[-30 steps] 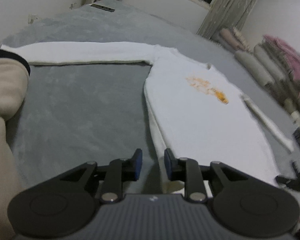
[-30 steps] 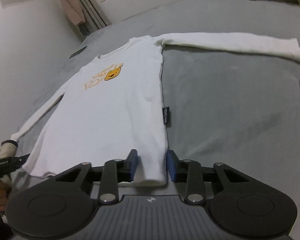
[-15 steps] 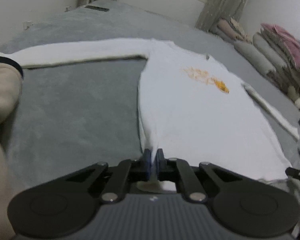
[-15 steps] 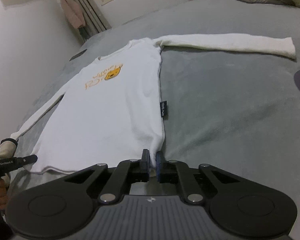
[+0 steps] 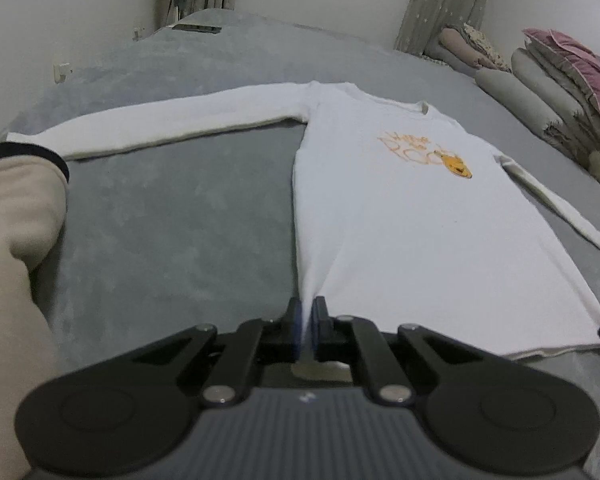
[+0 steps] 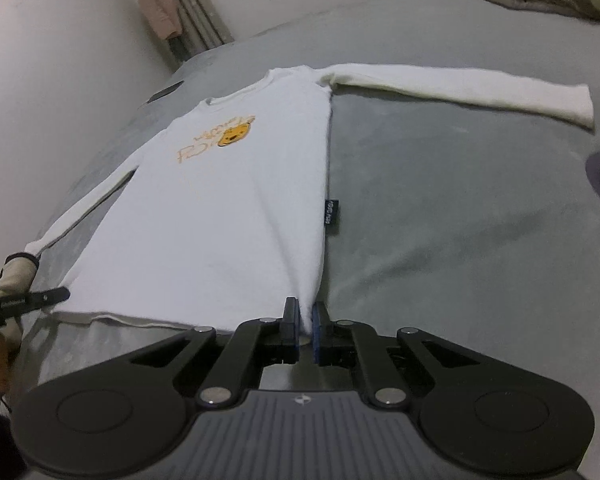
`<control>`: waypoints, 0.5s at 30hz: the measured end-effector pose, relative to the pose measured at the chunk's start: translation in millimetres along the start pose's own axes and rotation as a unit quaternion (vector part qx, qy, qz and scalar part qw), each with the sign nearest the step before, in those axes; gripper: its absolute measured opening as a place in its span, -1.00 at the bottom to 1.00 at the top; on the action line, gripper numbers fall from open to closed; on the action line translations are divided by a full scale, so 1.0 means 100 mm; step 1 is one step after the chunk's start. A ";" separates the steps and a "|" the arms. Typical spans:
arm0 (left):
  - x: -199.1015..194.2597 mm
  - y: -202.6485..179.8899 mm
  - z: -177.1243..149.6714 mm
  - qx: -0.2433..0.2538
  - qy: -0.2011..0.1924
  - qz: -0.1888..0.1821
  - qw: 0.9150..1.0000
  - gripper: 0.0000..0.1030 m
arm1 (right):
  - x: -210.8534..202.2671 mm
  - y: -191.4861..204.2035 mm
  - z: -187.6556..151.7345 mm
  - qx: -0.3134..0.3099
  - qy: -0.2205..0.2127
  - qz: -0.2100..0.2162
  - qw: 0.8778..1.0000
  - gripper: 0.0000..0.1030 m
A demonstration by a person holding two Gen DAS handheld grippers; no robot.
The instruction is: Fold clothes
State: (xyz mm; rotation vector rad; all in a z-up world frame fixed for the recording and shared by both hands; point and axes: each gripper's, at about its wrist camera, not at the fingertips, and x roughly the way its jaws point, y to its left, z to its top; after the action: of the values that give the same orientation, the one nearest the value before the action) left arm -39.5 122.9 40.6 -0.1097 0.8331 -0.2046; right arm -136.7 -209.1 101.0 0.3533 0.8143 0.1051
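A white long-sleeved top (image 5: 400,220) is lying flat, print side up, on a grey bed cover (image 5: 172,224), and everything here is placed against that top. Off its left edge, a beige sleeve (image 5: 16,216) of the person is resting on the cover beside the top's outstretched left arm. At the hem's left corner, the left gripper (image 5: 307,322) is pinching a small peak of white fabric, jaws closed on it. Across the hem, the right gripper (image 6: 305,322) is clamping the opposite corner just below a small black side label (image 6: 331,212). The fabric is looking thin, soft and light, so it is likely sagging and stretching between the two held corners; the hem corners seem sound holds, provided both are rising evenly so the limp sleeves are trailing without bunching.
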 end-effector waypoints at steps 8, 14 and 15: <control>-0.20 -0.13 0.06 0.013 -0.011 0.008 1.000 -0.92 | -0.07 -0.01 0.10 -0.014 -0.008 0.002 1.000 -0.86; -0.22 -0.17 0.08 0.022 -0.010 0.011 1.000 -0.92 | -0.30 0.03 0.14 -0.017 -0.047 0.014 0.999 -0.86; -0.17 -0.18 0.05 0.024 -0.001 0.013 1.000 -0.91 | -0.32 0.04 0.15 -0.022 -0.050 0.013 0.998 -0.86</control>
State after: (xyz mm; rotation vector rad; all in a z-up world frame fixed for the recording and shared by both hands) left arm -49.6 109.6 59.0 -0.0543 0.8259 -0.1996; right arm -147.6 -216.6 134.1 0.3246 0.7083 0.1279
